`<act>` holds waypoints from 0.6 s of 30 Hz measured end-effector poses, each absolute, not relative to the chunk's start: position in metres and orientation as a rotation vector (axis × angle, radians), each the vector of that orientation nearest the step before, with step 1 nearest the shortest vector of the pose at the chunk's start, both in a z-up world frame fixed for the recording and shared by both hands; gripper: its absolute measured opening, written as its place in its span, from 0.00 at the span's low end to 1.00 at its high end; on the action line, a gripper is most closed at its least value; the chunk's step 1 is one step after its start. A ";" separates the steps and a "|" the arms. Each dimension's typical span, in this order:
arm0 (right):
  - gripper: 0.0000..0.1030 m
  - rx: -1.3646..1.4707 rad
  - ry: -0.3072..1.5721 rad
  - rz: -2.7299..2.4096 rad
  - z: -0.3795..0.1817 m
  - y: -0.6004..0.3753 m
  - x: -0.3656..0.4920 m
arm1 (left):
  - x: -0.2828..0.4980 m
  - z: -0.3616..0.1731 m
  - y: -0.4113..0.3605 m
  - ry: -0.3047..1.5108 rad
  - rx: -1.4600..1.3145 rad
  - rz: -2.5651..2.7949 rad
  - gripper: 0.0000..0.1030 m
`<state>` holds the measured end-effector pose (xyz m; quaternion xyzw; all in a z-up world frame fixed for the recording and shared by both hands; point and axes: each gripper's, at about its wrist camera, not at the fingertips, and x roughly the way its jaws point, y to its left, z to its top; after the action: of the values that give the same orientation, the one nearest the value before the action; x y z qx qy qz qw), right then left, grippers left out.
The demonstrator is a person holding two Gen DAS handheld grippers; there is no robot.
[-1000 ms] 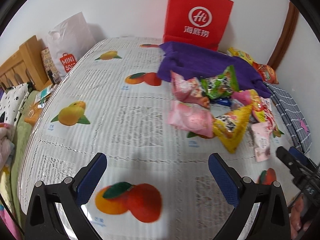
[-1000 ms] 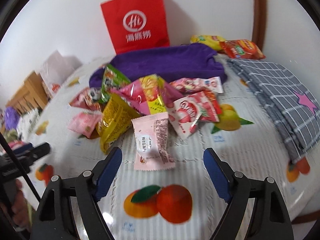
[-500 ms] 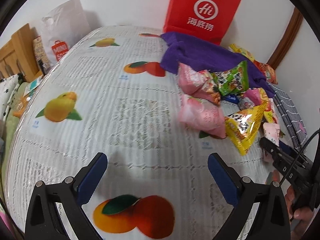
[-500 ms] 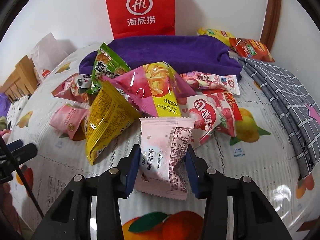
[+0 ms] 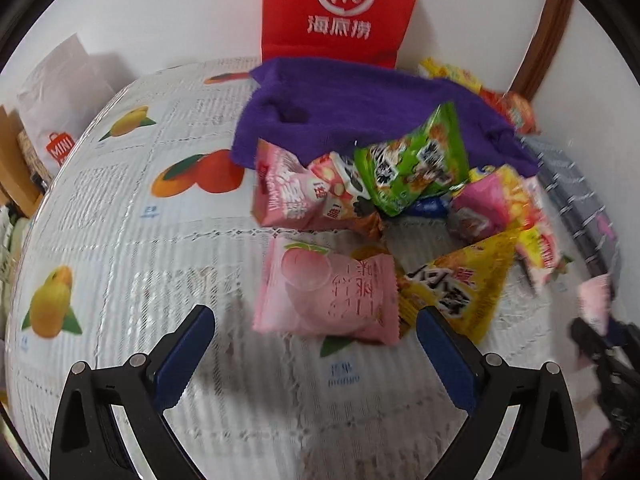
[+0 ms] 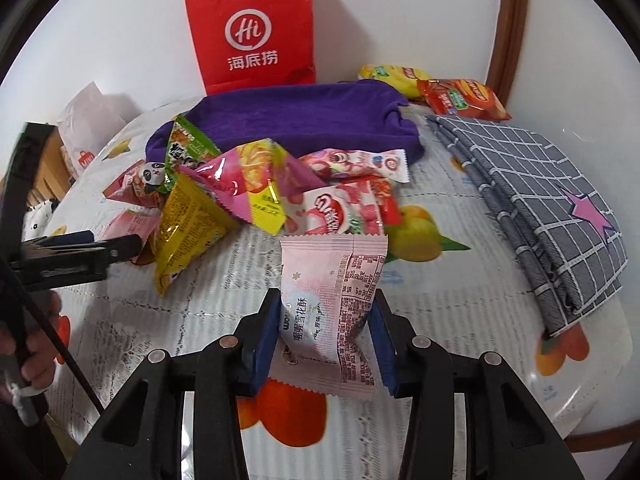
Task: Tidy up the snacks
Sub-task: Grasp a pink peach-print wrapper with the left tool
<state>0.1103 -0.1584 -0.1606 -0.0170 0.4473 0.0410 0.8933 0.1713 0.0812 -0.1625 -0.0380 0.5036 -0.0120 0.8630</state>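
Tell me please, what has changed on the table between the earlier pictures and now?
The right hand-held gripper closed from wide open onto the pale pink snack packet and now holds it between its pads. The left hand-held gripper, open throughout, moved toward the snack pile and now frames the pink peach packet. The purple cloth, red bag and remaining snacks stayed in place.

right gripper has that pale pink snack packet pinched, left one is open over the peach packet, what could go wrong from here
1. The right gripper squeezes the pale pink packet across its puffed middle; it may slip out or get crushed.
2. The open left gripper frames the peach packet, but the yellow triangular pack touches its right edge and might get snagged.
3. The snacks lie overlapping, so lifting one could drag neighbours across the tablecloth.
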 end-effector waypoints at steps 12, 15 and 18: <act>0.42 -0.019 0.919 0.077 -0.156 -0.163 0.113 | 0.183 -0.174 0.074 1.035 -0.002 0.011 0.76; 0.42 -0.014 0.913 0.079 -0.153 -0.162 0.111 | 0.181 -0.170 0.076 1.027 0.000 -0.003 0.60; 0.42 -0.009 0.900 0.080 -0.147 -0.159 0.106 | 0.179 -0.167 0.082 1.028 -0.022 -0.012 0.47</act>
<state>0.1063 -0.1592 -0.1472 -0.0045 0.4350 0.0388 0.8996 0.1789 0.0820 -0.1670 -0.0107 0.4915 -0.0060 0.8708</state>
